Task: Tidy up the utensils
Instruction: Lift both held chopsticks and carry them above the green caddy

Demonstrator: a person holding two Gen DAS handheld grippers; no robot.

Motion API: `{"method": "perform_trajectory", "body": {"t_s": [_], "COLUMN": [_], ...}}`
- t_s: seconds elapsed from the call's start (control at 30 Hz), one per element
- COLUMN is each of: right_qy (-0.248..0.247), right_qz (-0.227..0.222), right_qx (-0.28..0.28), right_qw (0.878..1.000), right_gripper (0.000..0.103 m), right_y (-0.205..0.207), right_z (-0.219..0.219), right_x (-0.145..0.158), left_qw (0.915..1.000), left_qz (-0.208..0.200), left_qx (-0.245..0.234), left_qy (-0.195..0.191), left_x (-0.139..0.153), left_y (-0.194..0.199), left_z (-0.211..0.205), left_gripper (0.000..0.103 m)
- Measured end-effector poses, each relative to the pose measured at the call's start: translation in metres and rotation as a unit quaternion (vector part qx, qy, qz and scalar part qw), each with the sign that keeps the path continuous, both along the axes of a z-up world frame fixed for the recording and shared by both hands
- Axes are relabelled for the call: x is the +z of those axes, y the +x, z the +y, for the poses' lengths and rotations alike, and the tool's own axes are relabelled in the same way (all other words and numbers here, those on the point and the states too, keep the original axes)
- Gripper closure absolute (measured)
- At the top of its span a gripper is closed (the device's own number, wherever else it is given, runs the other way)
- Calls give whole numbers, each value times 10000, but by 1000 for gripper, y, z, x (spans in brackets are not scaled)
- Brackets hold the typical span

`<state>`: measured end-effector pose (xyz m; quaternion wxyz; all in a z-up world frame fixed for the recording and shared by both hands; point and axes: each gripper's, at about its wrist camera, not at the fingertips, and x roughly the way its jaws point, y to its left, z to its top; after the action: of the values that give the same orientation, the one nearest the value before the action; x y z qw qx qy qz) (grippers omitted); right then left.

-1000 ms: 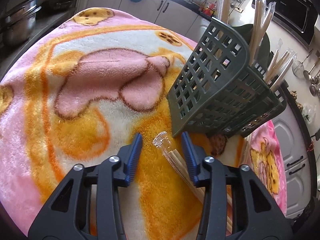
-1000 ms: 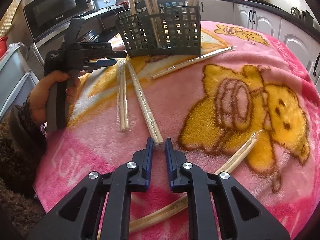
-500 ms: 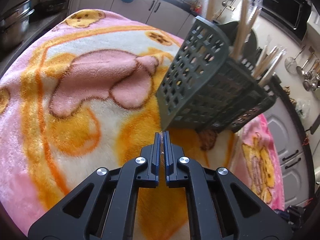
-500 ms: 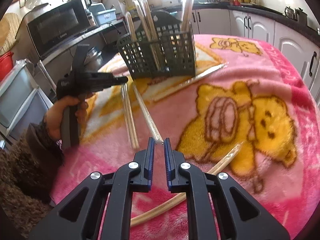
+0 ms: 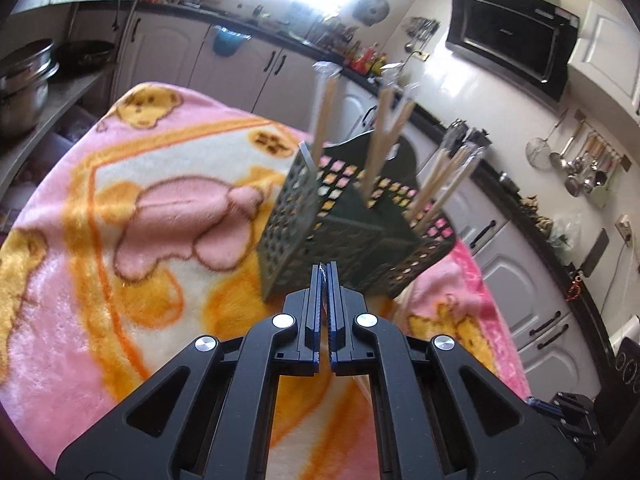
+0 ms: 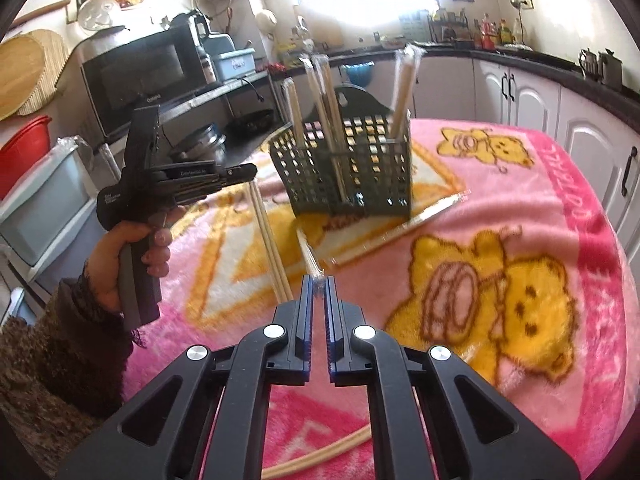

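Blanket: fleecy plush cloth, matt. Basket: dark green perforated plastic, dull. Chopsticks: pale wood in glossy clear plastic sleeves. Right gripper: matt black plastic, shiny metal screws, ribbed blue pads.

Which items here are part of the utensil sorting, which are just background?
Job:
- dark green perforated plastic basket
- plastic-wrapped wooden chopsticks, some standing in it, some lying on the blanket
- left gripper, right gripper

Background:
- pink bear-print fleece blanket
- black microwave
- red plastic tub
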<state>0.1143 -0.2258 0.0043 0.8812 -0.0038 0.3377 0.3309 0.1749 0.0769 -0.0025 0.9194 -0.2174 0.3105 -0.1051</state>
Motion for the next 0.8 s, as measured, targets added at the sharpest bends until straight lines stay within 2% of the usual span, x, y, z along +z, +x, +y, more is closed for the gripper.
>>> {"method": "perform_trajectory", "body": {"t_s": [0.37, 0.8], "right_qy": [199, 374], "right_qz": [-500, -1072], "right_qx": [228, 350], "right_qw": [9983, 9929], "right_gripper": [97, 98], "right_y": [3, 9], "right_z": [14, 21], "right_x": [39, 83], "left_qw": [9981, 9934], "left_qz": [-570, -1087], "left_qx": [-229, -367], "left_qy": [-87, -72], "left_x": [45, 89], "left_y": [-19, -19], "left_z": [-13, -19], "left_gripper": [102, 102]}}
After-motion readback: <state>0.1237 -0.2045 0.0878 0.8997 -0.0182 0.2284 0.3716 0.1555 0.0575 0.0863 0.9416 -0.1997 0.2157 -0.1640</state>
